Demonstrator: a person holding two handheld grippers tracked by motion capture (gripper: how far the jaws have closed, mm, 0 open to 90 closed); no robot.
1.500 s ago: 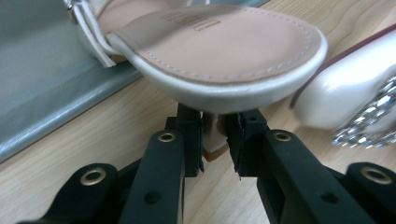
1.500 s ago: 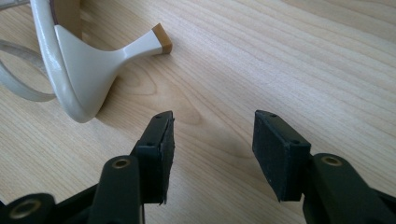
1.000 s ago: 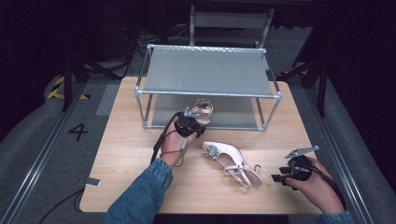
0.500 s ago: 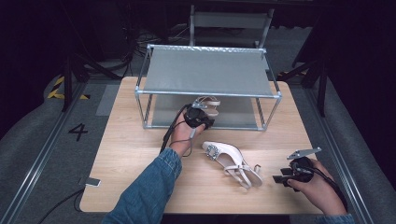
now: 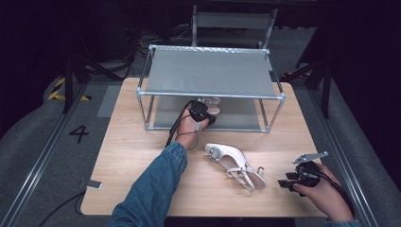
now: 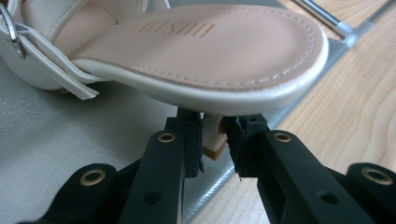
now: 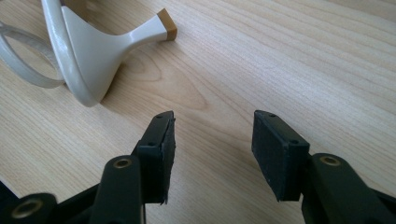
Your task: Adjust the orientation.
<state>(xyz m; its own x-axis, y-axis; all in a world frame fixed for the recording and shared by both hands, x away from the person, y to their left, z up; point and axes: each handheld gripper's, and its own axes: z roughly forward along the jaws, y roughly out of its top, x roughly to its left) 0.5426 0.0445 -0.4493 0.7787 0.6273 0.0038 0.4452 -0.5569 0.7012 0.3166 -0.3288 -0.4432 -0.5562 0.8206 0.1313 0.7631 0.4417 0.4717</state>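
My left gripper (image 5: 204,115) reaches under the top shelf of a metal-framed rack (image 5: 210,73). It is shut on the heel of a white sandal (image 5: 213,105). In the left gripper view the jaws pinch that heel (image 6: 214,140) just below the sole (image 6: 201,51), above the grey lower shelf (image 6: 70,135). A second white sandal (image 5: 234,163) lies on its side on the wooden table (image 5: 127,151). My right gripper (image 5: 289,180) rests at the front right, open with nothing in it. In the right gripper view (image 7: 212,149) that sandal's heel (image 7: 102,42) lies ahead to the left.
The rack stands at the back middle of the table, its front posts (image 5: 140,111) on either side of my left hand. A chair (image 5: 231,21) stands behind it. A small flat device (image 5: 92,184) sits at the table's front left corner.
My left gripper has carried the sandal forward from the table's middle to the rack's lower shelf. The right gripper has barely moved.
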